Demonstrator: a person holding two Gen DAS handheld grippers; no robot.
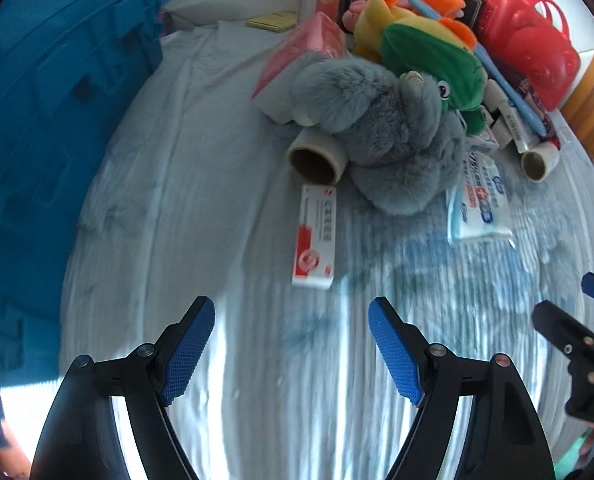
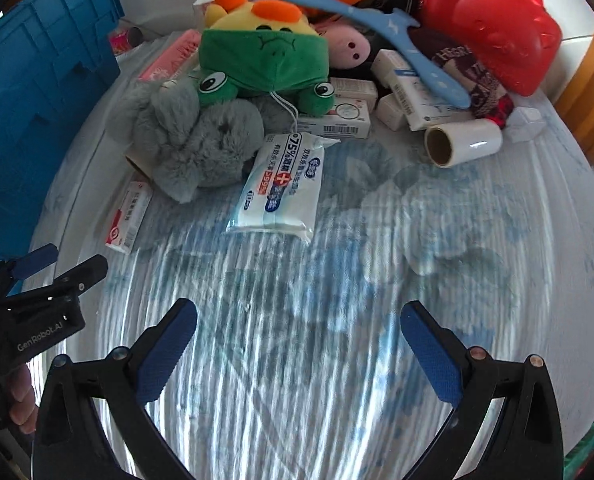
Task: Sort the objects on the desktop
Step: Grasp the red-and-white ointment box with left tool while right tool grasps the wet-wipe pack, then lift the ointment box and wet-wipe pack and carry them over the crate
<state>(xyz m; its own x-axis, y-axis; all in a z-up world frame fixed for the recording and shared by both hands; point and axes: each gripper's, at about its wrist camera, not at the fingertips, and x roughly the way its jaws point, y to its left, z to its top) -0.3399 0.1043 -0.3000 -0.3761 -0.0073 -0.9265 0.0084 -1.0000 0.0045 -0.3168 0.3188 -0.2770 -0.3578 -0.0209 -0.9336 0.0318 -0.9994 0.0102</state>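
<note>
Both grippers hovered over the pale cloth-covered table [image 1: 201, 168], each released and holding nothing.

1. Left gripper [image 1: 291, 344]: seen at the bottom of the left wrist view, jaws spread wide, blue pads facing each other across bare cloth. It also appeared at the lower left edge of the right wrist view [image 2: 63, 258].
2. Right gripper [image 2: 297, 346]: at the bottom of the right wrist view, jaws spread wide over bare cloth. Part of it showed at the right edge of the left wrist view.

Object positions:
- Red-and-white medicine box [image 1: 315, 236]: centre of the left wrist view, lying flat, ahead of the left gripper and apart from it.
- Cardboard roll [image 1: 317, 158]: just above that box, lying on its side, touching the grey plush toy [image 1: 385, 124].
- Wet-wipe pack [image 2: 283, 186]: centre of the right wrist view, lying flat, touching the grey plush toy's right side.
- Green frog plush [image 2: 265, 60]: upper centre, lying on top of the grey toy.
- White roll [image 2: 463, 140]: right of centre, on its side.
- Red plastic basket [image 2: 493, 28]: upper right.
- Blue crate [image 1: 57, 120]: left side of the frame.
</note>
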